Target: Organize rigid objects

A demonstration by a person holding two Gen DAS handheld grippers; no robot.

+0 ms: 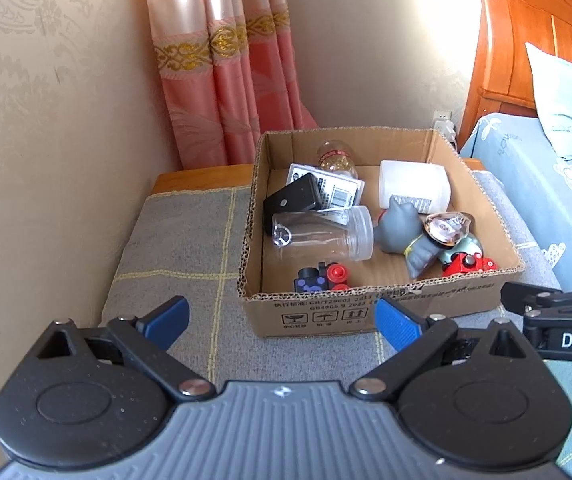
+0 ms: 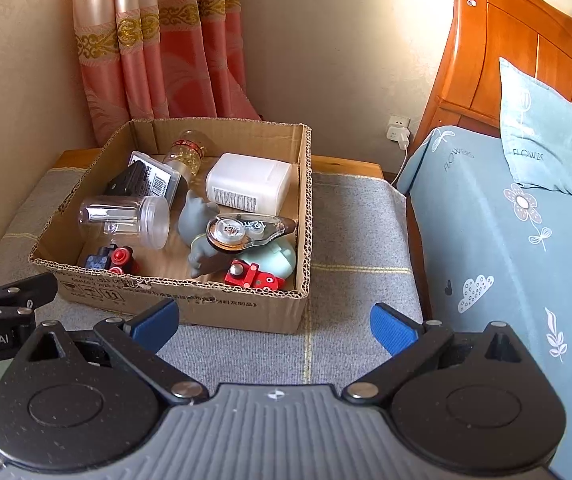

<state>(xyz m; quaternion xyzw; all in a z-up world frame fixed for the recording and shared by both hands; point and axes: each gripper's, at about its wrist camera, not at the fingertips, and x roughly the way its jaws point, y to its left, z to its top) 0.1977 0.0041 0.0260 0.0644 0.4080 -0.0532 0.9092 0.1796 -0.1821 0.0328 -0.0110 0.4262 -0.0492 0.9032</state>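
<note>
A cardboard box stands on a grey cloth-covered stand. Inside lie a clear plastic jar, a white bottle, a grey toy figure, a correction tape, a black case, a small glass bottle and red toy pieces. My left gripper is open and empty, in front of the box. My right gripper is open and empty, at the box's near right corner.
A bed with a blue flowered sheet and pillow lies to the right, with a wooden headboard. A pink curtain and walls stand behind. A wall plug sits behind the stand. The grey cloth flanks the box.
</note>
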